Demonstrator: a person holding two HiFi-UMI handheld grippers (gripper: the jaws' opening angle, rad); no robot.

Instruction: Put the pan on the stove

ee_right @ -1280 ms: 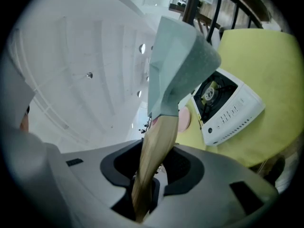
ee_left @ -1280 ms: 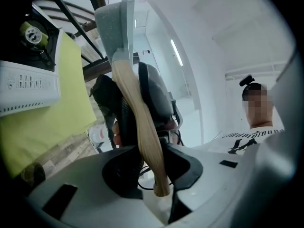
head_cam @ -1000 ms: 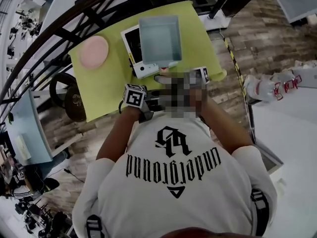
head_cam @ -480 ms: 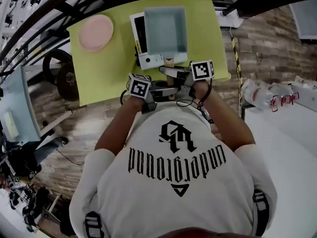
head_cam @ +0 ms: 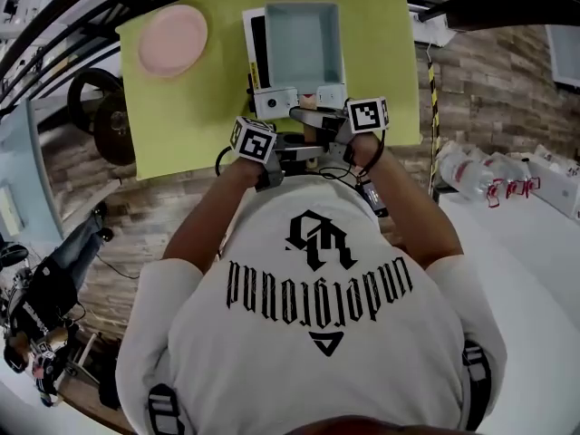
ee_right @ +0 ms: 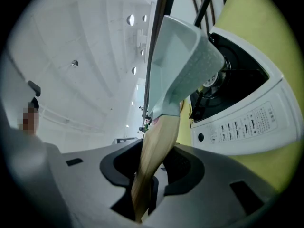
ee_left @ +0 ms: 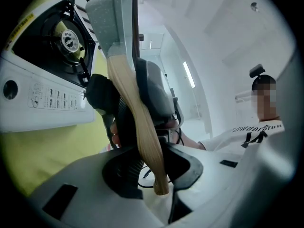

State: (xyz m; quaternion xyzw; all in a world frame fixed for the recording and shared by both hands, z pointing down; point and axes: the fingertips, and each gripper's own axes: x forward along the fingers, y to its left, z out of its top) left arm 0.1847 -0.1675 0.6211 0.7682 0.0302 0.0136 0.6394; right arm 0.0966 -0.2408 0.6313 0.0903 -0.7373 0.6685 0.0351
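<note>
A pale blue-green square pan [head_cam: 295, 43] with a wooden handle [ee_left: 137, 122] hangs over the white portable stove [head_cam: 275, 104] on the yellow-green table [head_cam: 199, 107]. Whether it rests on the burner [ee_left: 70, 39] I cannot tell. My left gripper [head_cam: 299, 152] comes in from the left and is shut on the handle's end [ee_left: 159, 182]. My right gripper [head_cam: 319, 123] faces it from the right, also shut on the handle [ee_right: 151, 165]. In the right gripper view the pan body [ee_right: 183, 65] rises above the stove's control panel [ee_right: 247, 122].
A pink plate [head_cam: 172, 39] lies at the table's back left corner. Black weight plates [head_cam: 104, 120] and a dark railing stand left of the table. Plastic bottles [head_cam: 480, 175] sit at the right on a white surface. The holder's torso fills the foreground.
Both grippers, still clamped on the handle, have sunk with the pan toward the stove. The head view has swung, so the table now sits higher in it.
</note>
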